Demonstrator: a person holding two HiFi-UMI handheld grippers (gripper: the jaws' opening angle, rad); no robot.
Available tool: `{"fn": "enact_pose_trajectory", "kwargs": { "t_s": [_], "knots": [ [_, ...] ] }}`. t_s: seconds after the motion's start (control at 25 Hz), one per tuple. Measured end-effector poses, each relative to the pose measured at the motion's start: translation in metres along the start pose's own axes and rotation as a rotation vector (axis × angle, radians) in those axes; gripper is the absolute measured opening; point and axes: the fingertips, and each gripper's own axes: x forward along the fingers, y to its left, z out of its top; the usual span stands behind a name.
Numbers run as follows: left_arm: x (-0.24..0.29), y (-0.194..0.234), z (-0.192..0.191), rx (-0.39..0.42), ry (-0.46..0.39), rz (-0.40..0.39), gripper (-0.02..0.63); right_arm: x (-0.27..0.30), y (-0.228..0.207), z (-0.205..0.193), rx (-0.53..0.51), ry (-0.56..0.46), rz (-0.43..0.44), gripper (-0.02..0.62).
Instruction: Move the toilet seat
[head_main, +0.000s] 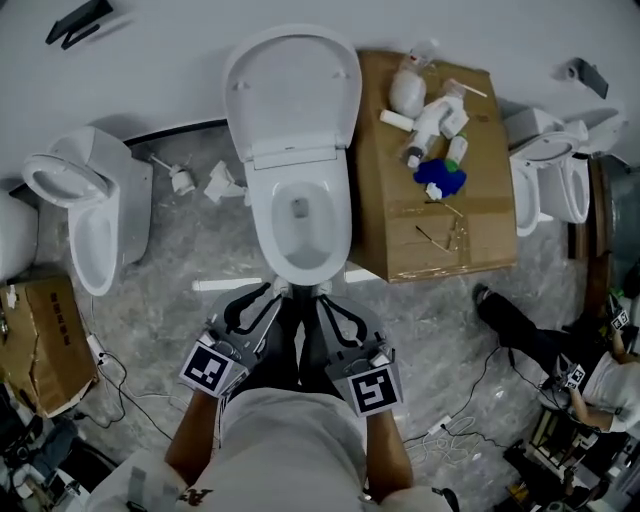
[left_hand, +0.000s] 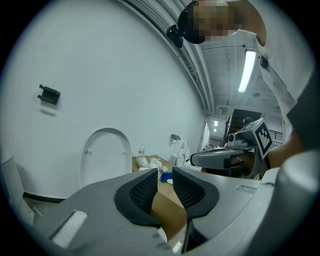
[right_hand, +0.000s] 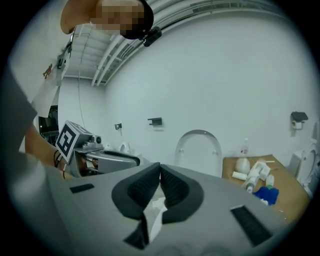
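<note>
We hold both grippers low and side by side, just short of the front rim of the white ceramic toilet bowl (head_main: 300, 215). The left gripper (head_main: 270, 292) has its black ribbed jaws a narrow gap apart with nothing between them, and the right gripper (head_main: 323, 298) has its jaws closed together, empty. The white oval plastic toilet seat (head_main: 292, 85) stands raised against the pale wall, straight ahead of both grippers beyond the bowl and well apart from them, while ahead and to the right of the right gripper lies a brown cardboard sheet (head_main: 480, 220) bearing white plastic bottles (head_main: 430, 115).
</note>
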Motion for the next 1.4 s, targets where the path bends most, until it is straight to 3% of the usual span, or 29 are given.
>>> {"fn": "enact_pose_trajectory", "kwargs": {
  "t_s": [0.4,0.52,1.04,1.08,1.4],
  "knots": [
    [0.035,0.014,-0.082,-0.041,0.123,0.009,0.119,0.03,-0.03,-0.085,0.035,0.113,0.051,0.006],
    [0.037,0.02,-0.115,-0.063,0.173,0.014,0.13,0.038,-0.035,-0.113,0.044,0.146,0.07,0.054],
    [0.06,0.049,-0.27,-0.146,0.26,0.068,0.163,0.08,-0.066,-0.266,0.121,0.282,0.027,0.057],
    [0.062,0.052,-0.281,-0.155,0.264,0.077,0.167,0.082,-0.068,-0.277,0.132,0.287,0.024,0.103],
    [0.079,0.075,-0.361,-0.189,0.323,0.106,0.201,0.107,-0.088,-0.356,0.189,0.304,-0.032,0.107]
  ]
}}
